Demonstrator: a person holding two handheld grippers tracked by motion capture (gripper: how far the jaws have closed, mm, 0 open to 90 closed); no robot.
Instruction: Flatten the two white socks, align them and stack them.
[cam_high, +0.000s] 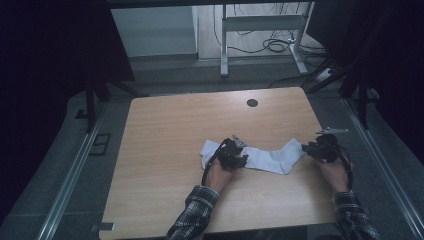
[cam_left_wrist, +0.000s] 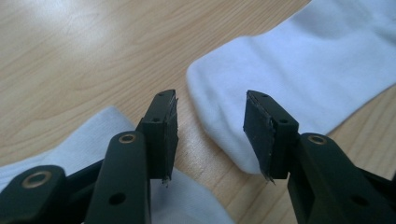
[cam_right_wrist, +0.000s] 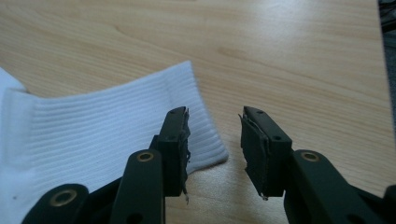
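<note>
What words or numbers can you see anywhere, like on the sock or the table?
None can be read.
White sock: plain, with ribbing at one end, no letters or logo.
Wooden table: bare wood grain and a dark round hole, no label.
Left claw and right claw: black, unmarked.

white cotton socks (cam_high: 272, 157): 2 | black two-jaw grippers (cam_high: 234, 154): 2 | light wooden counter (cam_high: 175, 130): 1

Wooden table (cam_high: 165, 135) — white socks (cam_high: 270, 157)
</note>
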